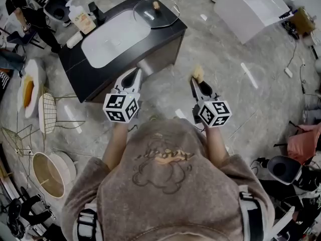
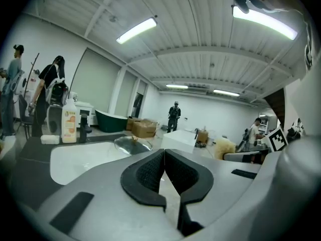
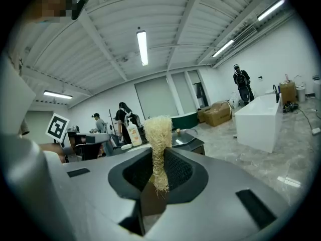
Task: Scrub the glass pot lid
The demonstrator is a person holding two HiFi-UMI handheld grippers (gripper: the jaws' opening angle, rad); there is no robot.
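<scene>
Handling the glass pot lid (image 1: 155,13) calls for care. It is likely stiff, fairly heavy for its size, breakable, and slippery once wet. The small knob (image 1: 156,5) at its centre looks like the safest place to pinch it; the metal-edged rim would be the second choice, since smooth glass gives the pads little to bite on.

The lid is a clear shallow dome with a thin bright rim and a pale knob. It lies dome up on the dark counter (image 1: 168,36), at the corner that sits at 1 o'clock from the white sink (image 1: 115,41). A soap bottle (image 1: 83,21) stands at 10 o'clock from the sink.

From the person, the lid sits at 12 o'clock, well apart from both tools. The left gripper (image 1: 137,73) has its 2 jaws pressed together with nothing between them, so it would need to open before steadying the knob. The right gripper (image 1: 197,82) clamps a fibrous loofah scrubber (image 1: 198,74) by its lower end. The tuft stands up past the jaws, soft and light, and is likely to flex under pressure.
</scene>
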